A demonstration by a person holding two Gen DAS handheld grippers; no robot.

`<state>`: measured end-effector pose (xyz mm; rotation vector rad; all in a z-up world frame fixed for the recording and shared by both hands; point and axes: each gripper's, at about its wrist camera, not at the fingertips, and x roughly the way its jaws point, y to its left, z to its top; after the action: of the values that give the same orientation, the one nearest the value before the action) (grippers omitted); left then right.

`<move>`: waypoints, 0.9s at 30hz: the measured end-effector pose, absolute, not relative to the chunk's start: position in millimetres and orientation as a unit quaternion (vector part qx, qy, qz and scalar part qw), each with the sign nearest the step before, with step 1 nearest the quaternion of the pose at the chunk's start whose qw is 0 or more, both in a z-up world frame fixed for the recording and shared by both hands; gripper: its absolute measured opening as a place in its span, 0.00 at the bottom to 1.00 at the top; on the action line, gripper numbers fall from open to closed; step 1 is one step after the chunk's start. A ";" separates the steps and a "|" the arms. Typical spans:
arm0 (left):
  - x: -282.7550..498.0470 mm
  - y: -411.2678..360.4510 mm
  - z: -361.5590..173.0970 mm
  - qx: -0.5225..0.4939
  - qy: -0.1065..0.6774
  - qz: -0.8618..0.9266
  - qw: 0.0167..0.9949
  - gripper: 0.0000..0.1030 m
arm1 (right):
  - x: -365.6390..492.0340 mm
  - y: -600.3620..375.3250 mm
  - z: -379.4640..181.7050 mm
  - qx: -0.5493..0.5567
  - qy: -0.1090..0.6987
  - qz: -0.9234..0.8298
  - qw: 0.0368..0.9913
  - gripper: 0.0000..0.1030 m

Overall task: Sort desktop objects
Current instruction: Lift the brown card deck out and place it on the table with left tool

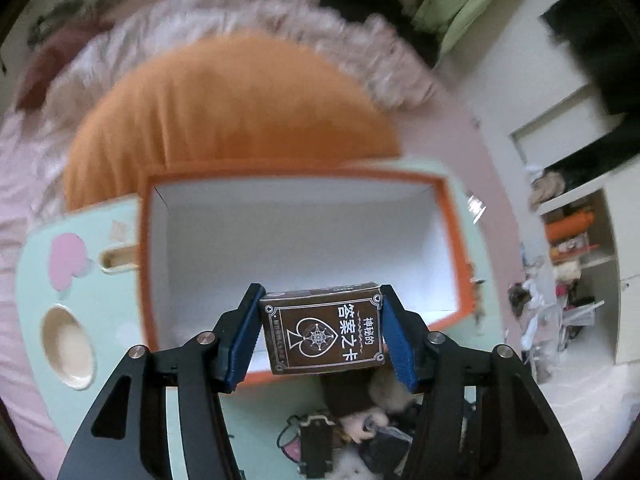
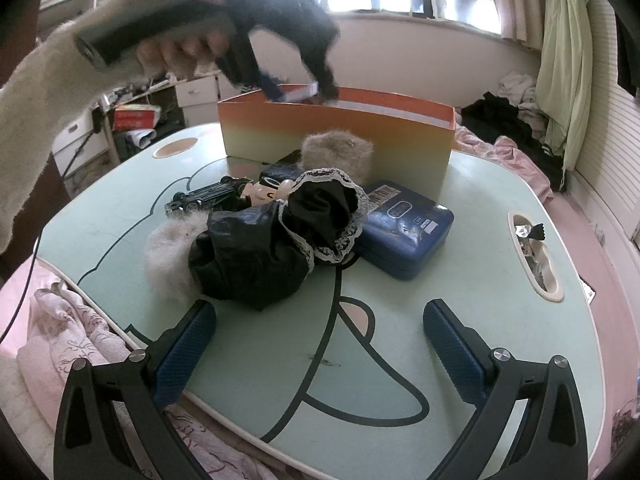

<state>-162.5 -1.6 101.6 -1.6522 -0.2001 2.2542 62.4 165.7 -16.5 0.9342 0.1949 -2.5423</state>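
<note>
On my left, the left gripper (image 1: 322, 330) has its blue pads clamped on both sides of a dark brown card box (image 1: 324, 330), which hangs above the near rim of the orange box (image 1: 146, 264); from my right wrist camera I see the person's hand (image 2: 176, 46) on that gripper's handle, blurred, above the box's far side. The orange box stands open on the mint-green table (image 2: 460, 320), and its white inside looks bare where I can see it. In front of it lies the clutter: a small dark toy car (image 2: 200, 198), a pale fluffy piece (image 2: 168, 256), a black lace-trimmed cloth (image 2: 280, 240) heaped across the middle, a fuzzy grey-brown item (image 2: 338, 154) touching the box wall, and a blue tin (image 2: 404, 228) just right of the cloth. Further right, a slot (image 2: 534, 256) in the table holds crumpled foil bits. My right gripper (image 2: 320, 354) hovers over bare tabletop, jaws wide apart, holding nothing
</note>
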 end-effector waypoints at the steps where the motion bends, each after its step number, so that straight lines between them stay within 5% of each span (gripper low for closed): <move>1: -154.7 -6.3 109.3 -0.569 -0.072 0.800 0.178 0.56 | 62.4 165.7 -16.6 0.336 0.070 -0.915 0.211 1.00; 8: -85.0 -14.7 107.0 -0.513 -0.037 0.838 0.184 0.56 | 62.5 165.8 -17.0 0.336 0.070 -0.915 0.211 1.00; 18: -26.3 -42.2 79.5 -0.390 -0.089 0.904 0.153 0.63 | 62.0 166.5 -16.2 0.336 0.070 -0.915 0.212 1.00; 22: 33.5 -45.6 79.4 -0.320 -0.041 0.938 0.125 0.84 | 62.1 166.9 -16.6 0.336 0.070 -0.915 0.212 1.00; 27: 73.9 -42.0 32.2 -0.328 -0.004 0.941 0.084 0.84 | 62.1 167.3 -16.8 0.336 0.070 -0.915 0.212 1.00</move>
<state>73.9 -42.0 32.2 -0.9794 -0.0119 2.8068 62.1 167.3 -16.8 0.9320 0.1949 -2.5423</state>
